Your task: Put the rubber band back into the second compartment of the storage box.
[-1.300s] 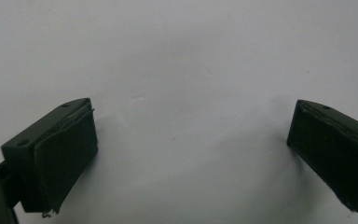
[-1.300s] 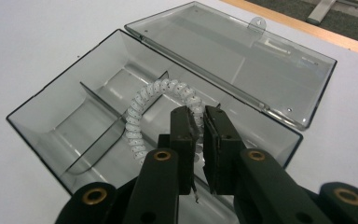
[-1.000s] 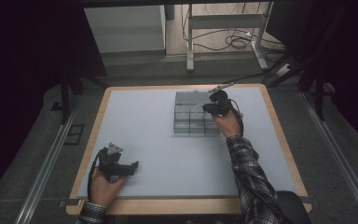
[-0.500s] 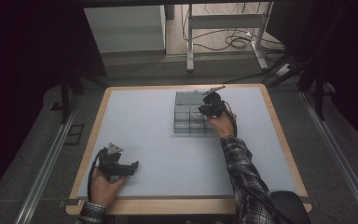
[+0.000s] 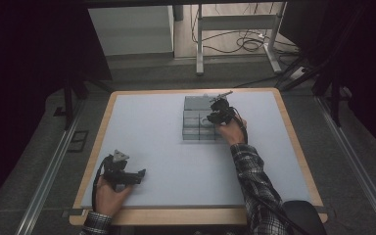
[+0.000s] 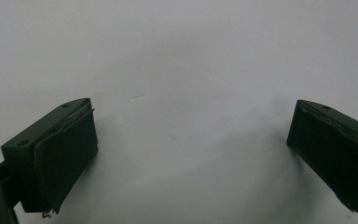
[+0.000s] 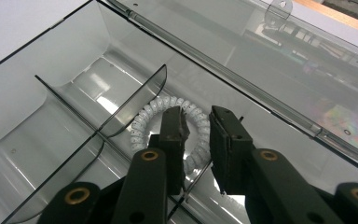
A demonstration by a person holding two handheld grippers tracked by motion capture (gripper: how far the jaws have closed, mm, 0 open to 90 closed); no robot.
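A clear plastic organiser box (image 5: 192, 104) with several compartments stands on the table's far middle; its dividers (image 7: 98, 126) show close up. A white spiral coil ring (image 7: 151, 112) hangs in one compartment (image 5: 205, 120). My right gripper (image 5: 212, 118) reaches into the box from the right. Its jaws (image 7: 196, 126) stand nearly together, one inside the ring and one outside, pinching the ring's right side. My left gripper (image 5: 140, 174) rests at the table's front left, held in a hand. It stands wide open (image 6: 191, 149) over bare white tabletop, with nothing between its fingers.
The box's clear lid (image 7: 279, 79) lies open on its far side. The white tabletop (image 5: 147, 127) has a wooden rim (image 5: 196, 215). Behind the table are a white cabinet (image 5: 127, 29), a metal stand (image 5: 235, 22) and floor cables (image 5: 235, 46).
My right gripper has moved left from the box's right edge to over its compartments. The left gripper has not moved.
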